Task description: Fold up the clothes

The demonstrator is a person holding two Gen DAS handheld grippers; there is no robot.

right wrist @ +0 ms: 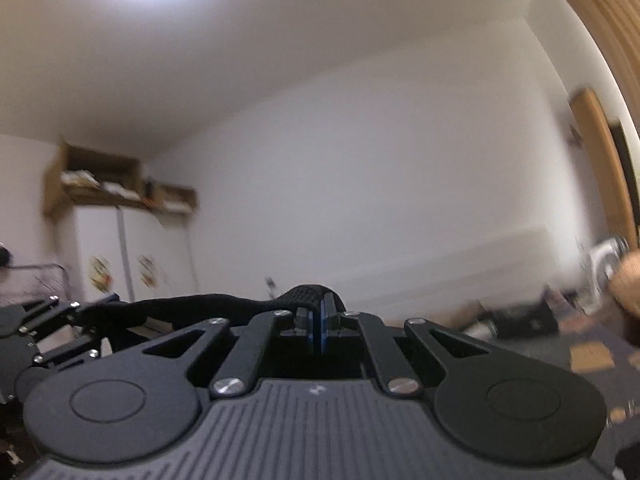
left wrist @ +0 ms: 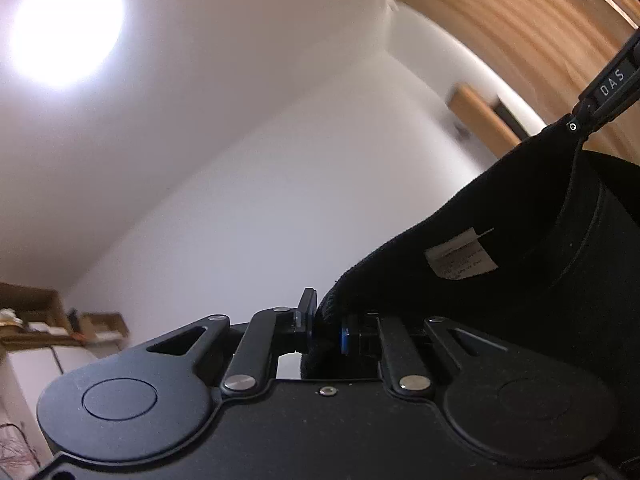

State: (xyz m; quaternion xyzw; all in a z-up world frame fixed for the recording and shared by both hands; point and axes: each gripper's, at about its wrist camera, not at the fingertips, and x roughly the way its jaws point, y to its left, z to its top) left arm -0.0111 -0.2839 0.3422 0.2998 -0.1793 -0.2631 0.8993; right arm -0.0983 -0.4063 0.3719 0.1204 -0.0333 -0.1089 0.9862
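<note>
Against white walls, both grippers (left wrist: 326, 330) (right wrist: 318, 320) pinch the black garment (left wrist: 500, 240), held level.

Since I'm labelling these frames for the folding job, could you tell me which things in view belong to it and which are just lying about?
Belongs to the job:
- black garment, with its white care label
- left gripper, fingers shut on the garment
- right gripper, fingers shut on the garment

Just lying about:
- white cabinet
- cardboard boxes on top of it
- wooden door
- ceiling light
</note>
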